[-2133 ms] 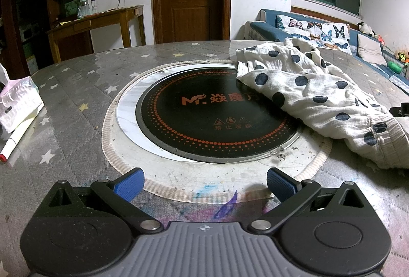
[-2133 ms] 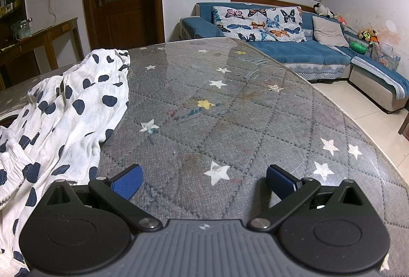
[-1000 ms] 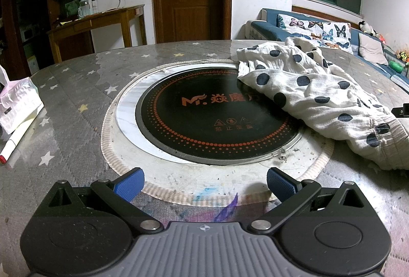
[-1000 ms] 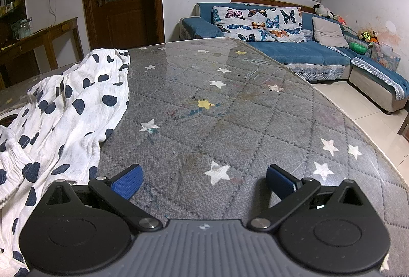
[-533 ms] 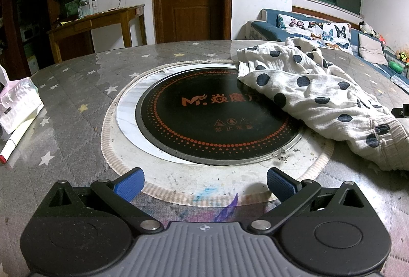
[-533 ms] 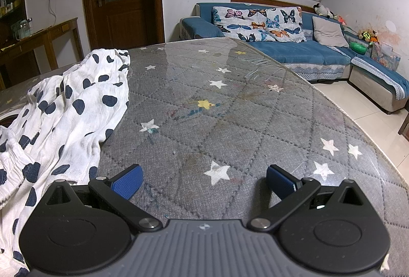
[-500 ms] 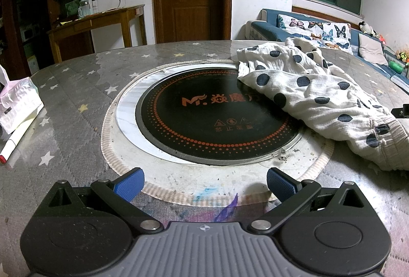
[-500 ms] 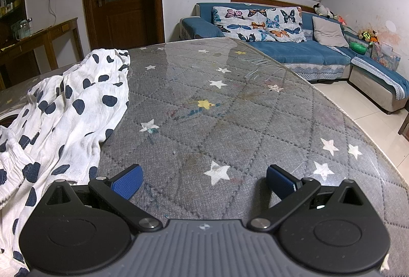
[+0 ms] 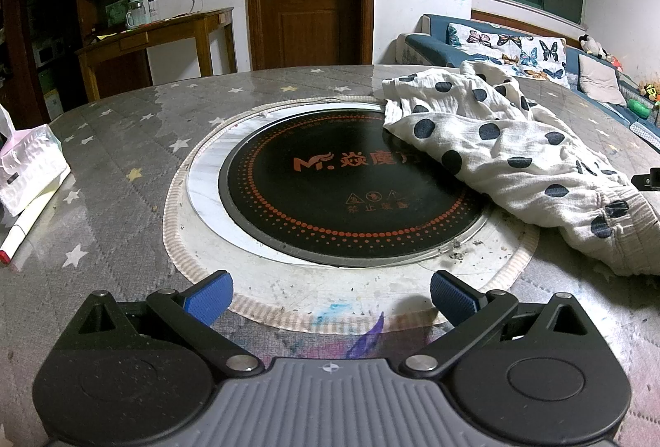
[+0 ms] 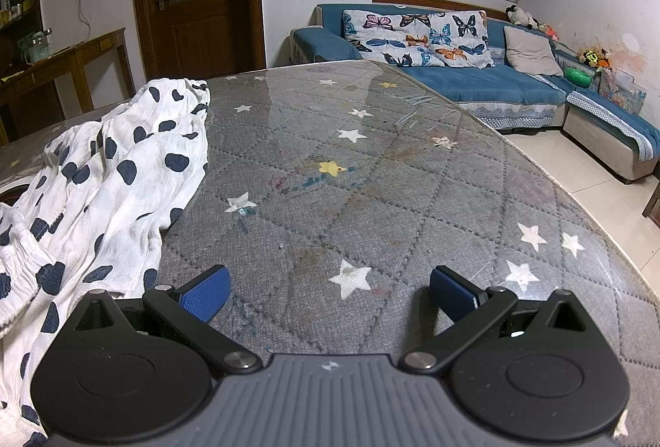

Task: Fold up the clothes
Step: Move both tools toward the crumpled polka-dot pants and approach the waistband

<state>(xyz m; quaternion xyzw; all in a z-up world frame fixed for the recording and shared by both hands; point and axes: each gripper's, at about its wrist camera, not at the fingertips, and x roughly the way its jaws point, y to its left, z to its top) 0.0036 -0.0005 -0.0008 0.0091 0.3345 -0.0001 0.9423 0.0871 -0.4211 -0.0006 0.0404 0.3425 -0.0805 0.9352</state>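
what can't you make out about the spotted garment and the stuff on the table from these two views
- Spotted garment: the left wrist view cuts it off at the right edge; in the right wrist view the gripper body hides its near end, so its shape is unclear.
- Cooktop: the garment covers its far right rim.
- White packet: cut off by the left edge.
- Shelf items: too small to identify.
- Left gripper and right gripper: both open, empty.

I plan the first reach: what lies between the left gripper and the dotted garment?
In the left wrist view, only the round black cooktop and its pale ring lie between the open left gripper and the garment.
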